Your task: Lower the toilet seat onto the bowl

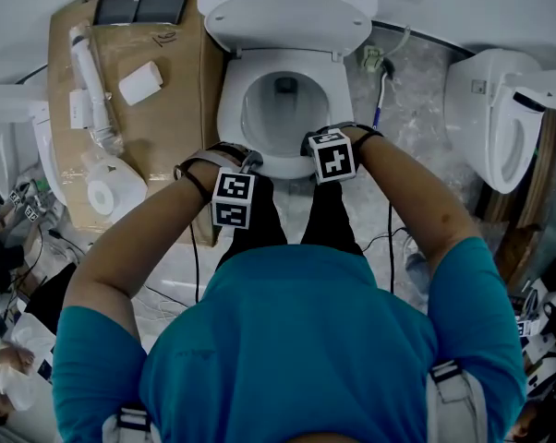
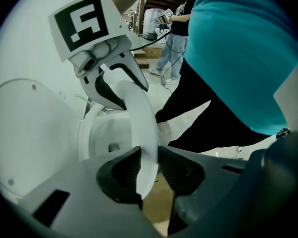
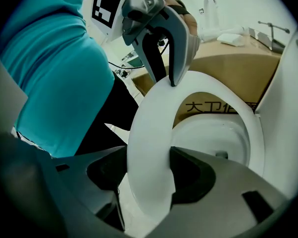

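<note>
The white toilet seat [image 1: 230, 109] lies low over the bowl [image 1: 280, 109], and the lid [image 1: 287, 12] stands up behind it. Both grippers are at the seat's front rim. My left gripper [image 1: 252, 161] clamps the thin front edge of the seat [image 2: 141, 118], with both pads against it. My right gripper [image 1: 308, 144] straddles the seat [image 3: 149, 133] with its jaws spread wide, and the ring fills the gap between them. In the left gripper view the right gripper [image 2: 126, 95] sits astride the rim. In the right gripper view the left gripper [image 3: 167, 82] pinches it.
A cardboard box [image 1: 167, 109] with tubes, a paper roll and dark trays stands left of the toilet. A second white toilet [image 1: 500, 118] is at the right. A hose and valve [image 1: 380, 63] sit behind the bowl. Cables lie on the floor by my legs.
</note>
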A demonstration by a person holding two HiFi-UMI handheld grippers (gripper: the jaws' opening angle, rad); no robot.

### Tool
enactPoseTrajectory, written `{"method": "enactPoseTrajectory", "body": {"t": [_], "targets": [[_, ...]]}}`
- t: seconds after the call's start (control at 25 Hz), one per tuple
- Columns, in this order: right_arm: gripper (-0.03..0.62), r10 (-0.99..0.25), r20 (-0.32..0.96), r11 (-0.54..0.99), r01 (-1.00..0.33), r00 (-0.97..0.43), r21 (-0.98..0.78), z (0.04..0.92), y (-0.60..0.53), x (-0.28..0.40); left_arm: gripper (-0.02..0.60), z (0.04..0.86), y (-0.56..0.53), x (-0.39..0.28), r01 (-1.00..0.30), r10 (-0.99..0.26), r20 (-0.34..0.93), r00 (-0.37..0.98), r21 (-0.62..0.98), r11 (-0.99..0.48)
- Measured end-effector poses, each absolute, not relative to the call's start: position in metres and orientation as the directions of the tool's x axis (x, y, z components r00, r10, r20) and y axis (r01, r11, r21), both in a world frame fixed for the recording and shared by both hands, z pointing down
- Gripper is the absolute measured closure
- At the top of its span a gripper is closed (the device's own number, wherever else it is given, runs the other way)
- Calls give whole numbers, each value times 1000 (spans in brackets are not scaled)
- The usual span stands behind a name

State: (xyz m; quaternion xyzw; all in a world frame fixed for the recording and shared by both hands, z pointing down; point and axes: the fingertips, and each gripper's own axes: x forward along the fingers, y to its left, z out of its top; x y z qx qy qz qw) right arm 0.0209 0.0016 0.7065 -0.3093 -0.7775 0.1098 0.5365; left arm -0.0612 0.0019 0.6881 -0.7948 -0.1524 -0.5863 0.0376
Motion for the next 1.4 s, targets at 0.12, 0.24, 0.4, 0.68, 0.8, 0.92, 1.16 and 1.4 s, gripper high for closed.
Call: {"method": "enactPoseTrajectory", "body": {"t": [0.12, 0.24, 0.4, 0.68, 0.8, 0.92, 1.16, 1.4], "targets": [[341, 584, 779, 793, 369, -230, -486, 716, 9, 20, 486, 698, 9, -62, 292, 240, 941, 238, 166, -942], [341, 565, 793, 803, 372, -229, -465, 726, 15, 21, 439, 714, 13, -62, 270, 280, 940, 195, 223, -937], [341, 543, 806, 816, 372, -235, -442, 738, 23, 21, 370, 736, 21, -62, 270, 362, 923, 126, 319, -908], [339, 521, 820, 827, 379, -238, -416, 760, 36, 22, 351, 762, 38, -63, 366, 433, 901, 19, 397, -842], [339, 510, 827, 832, 381, -238, -404, 771, 41, 22, 347, 773, 45, -63, 381, 438, 899, -1, 405, -831], [338, 500, 832, 836, 382, -239, -393, 782, 46, 23, 344, 785, 50, -62, 386, 435, 900, -11, 405, -829], [336, 478, 844, 847, 383, -242, -369, 805, 55, 23, 342, 810, 61, -63, 392, 429, 902, -44, 410, -823], [336, 468, 848, 852, 383, -249, -358, 828, 63, 23, 337, 836, 69, -64, 394, 410, 910, -54, 397, -829]]}}
